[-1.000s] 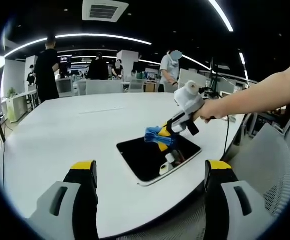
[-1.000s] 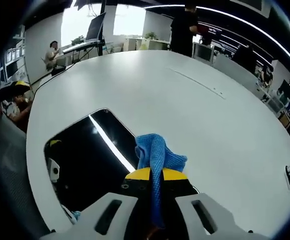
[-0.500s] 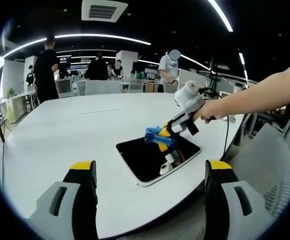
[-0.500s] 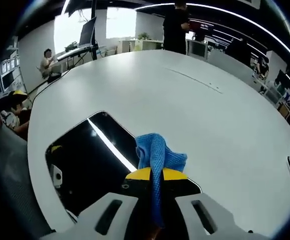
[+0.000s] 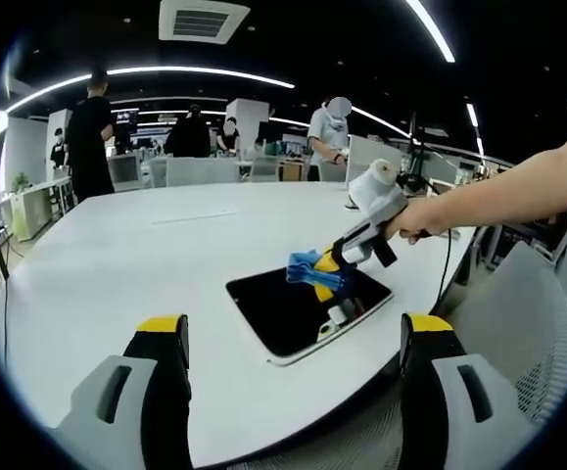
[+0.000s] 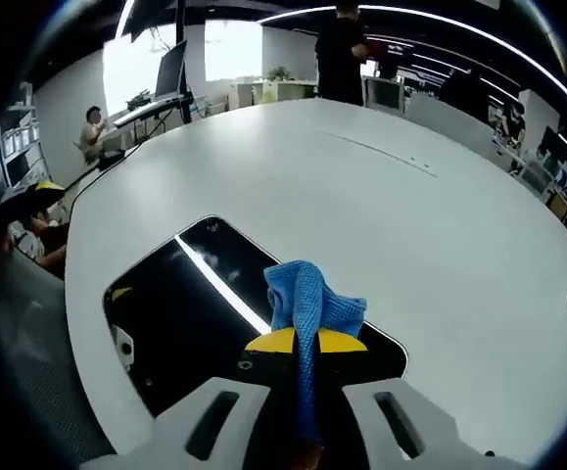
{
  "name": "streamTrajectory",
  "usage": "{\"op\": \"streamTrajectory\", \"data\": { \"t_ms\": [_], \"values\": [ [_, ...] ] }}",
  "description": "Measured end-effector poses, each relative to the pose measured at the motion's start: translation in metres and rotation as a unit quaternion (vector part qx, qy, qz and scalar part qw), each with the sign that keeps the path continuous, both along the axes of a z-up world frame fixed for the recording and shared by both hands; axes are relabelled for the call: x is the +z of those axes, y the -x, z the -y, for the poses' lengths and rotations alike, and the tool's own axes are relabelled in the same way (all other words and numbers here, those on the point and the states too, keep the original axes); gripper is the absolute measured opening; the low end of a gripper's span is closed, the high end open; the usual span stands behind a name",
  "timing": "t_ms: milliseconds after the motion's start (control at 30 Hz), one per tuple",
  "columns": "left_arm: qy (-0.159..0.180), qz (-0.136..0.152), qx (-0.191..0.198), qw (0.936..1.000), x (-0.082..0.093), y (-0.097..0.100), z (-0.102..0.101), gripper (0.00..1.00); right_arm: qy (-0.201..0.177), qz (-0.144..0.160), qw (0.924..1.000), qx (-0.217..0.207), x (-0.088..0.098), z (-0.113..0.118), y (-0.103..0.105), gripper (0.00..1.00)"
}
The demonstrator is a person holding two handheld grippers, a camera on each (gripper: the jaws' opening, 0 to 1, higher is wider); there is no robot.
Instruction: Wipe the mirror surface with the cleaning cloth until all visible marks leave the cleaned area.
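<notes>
While right gripper (image 6: 306, 341) pinches blue cloth (image 6: 307, 302) over dark mirror (image 6: 190, 313) on white table (image 6: 381, 215), left gripper (image 5: 293, 343) hangs spread, holding nothing; no readable writing.

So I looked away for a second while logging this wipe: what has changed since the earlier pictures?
In the left gripper view, the right hand-held gripper, shut on the blue cloth, has shifted slightly right and farther along the mirror. Nothing was taken hold of or let go. The mirror stays put on the white table, and the left hand-held gripper stays open, held back from it.
</notes>
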State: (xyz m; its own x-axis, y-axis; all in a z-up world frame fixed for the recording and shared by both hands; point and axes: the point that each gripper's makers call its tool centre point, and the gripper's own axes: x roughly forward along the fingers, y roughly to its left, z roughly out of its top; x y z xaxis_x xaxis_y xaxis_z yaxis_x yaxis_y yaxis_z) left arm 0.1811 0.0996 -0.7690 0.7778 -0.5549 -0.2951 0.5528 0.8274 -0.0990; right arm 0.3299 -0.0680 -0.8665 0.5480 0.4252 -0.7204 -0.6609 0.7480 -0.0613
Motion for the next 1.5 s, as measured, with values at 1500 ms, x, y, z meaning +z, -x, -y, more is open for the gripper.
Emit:
{"op": "streamTrajectory", "data": {
  "t_ms": [1500],
  "values": [
    [0.003,-0.001,-0.006,1.0,0.0,0.001,0.002,0.87,-0.012,0.002,0.9996,0.026,0.002,-0.007,0.084,0.0]
  ]
}}
